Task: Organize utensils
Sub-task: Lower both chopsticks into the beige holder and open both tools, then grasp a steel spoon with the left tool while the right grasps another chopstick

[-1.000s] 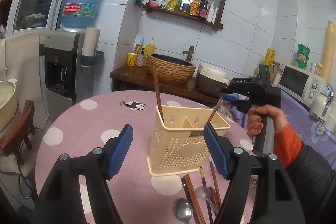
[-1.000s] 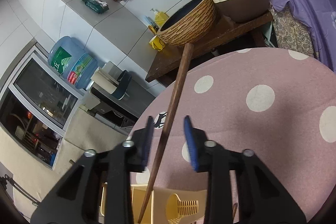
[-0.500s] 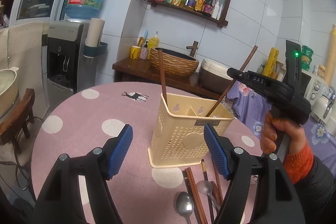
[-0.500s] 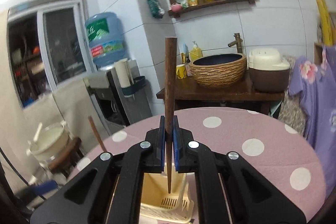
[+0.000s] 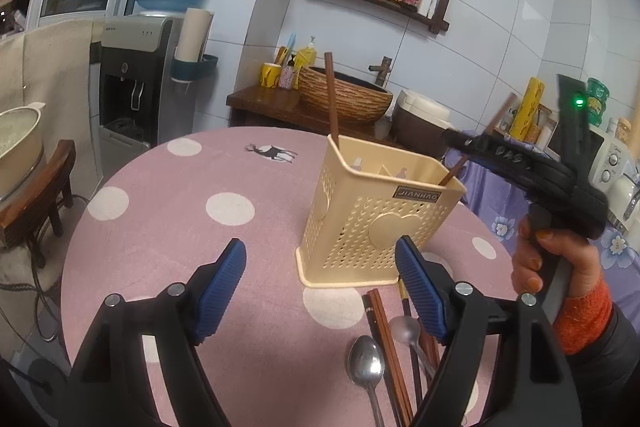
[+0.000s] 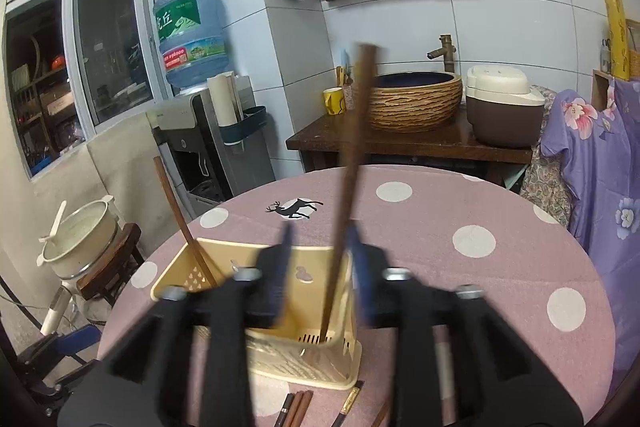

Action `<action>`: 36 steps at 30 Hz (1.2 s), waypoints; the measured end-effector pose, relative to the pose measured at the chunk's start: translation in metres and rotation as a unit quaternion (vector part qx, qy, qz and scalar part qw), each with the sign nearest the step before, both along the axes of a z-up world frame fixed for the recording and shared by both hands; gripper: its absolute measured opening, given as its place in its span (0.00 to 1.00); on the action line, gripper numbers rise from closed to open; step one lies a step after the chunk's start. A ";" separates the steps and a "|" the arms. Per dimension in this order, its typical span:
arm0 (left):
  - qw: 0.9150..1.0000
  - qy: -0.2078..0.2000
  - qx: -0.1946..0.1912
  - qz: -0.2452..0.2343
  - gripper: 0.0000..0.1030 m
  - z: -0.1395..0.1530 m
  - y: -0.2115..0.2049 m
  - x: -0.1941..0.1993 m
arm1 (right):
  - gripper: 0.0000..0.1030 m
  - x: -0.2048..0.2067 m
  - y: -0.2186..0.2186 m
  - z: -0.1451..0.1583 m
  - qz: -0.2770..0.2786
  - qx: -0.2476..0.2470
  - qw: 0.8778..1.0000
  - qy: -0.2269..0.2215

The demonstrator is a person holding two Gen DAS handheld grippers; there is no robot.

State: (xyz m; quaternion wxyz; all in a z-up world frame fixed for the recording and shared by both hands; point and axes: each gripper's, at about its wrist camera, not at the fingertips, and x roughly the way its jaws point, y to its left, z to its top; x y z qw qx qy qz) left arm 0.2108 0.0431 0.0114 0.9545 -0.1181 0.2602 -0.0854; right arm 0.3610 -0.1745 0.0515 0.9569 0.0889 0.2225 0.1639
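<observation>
The right claw [image 6: 320, 267] has just been opening: its blue pads now stand apart on both sides of a long dark-brown wooden chopstick [image 6: 348, 187], which is free and leans with its tip in the right compartment of the cream perforated plastic utensil holder [image 6: 336, 355]. Half a second ago the same pads were pinching this chopstick above the holder. A second brown chopstick [image 6: 180, 219] stands in the left compartment, so two pieces look sorted.

The left claw [image 5: 320, 291] is spread wide, holds nothing, and hangs over the pink polka-dot surface [image 5: 180, 207]. Just beside it lie more brown chopsticks [image 5: 384, 339] and a steel spoon [image 5: 366, 363], not yet sorted. Most of the work seems left.
</observation>
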 end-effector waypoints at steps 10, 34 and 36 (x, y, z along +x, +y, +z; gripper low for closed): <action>0.998 0.054 0.035 -0.004 0.78 -0.030 -0.009 -0.013 | 0.64 -0.052 -0.039 -0.033 -0.057 0.000 0.996 0.072; 0.970 0.165 0.153 -0.091 0.47 -0.099 -0.079 -0.026 | 0.64 -0.131 -0.059 -0.127 -0.076 -0.034 0.982 0.167; 0.969 0.162 0.164 -0.088 0.44 -0.098 -0.081 -0.029 | 0.64 -0.132 -0.059 -0.127 -0.074 -0.032 0.983 0.168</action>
